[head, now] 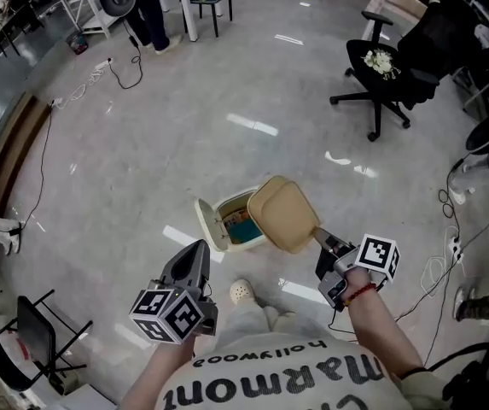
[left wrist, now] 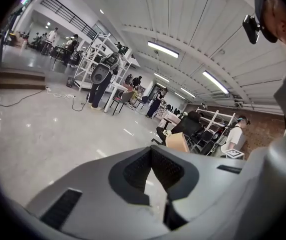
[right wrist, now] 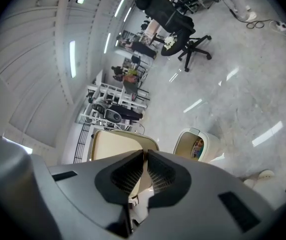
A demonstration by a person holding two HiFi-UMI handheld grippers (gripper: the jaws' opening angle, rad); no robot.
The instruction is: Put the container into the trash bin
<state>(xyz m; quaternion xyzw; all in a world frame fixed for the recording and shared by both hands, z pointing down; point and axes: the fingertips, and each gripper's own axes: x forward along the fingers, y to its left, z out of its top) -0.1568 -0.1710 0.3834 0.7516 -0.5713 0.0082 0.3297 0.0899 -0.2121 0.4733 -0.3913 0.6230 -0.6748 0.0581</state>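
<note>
Shiny floor [head: 184, 126] holds the open trash bin [head: 226, 202], and the container [head: 282, 214], pinched by its edge in the right gripper [head: 320, 237] just over the bin's rim, could slip and land outside, while the left gripper [head: 199, 250] is closed on nothing.

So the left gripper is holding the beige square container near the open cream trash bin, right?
No: the right gripper holds the beige square container near the open cream trash bin, as the right gripper view shows. The left gripper is shut on nothing.
</note>
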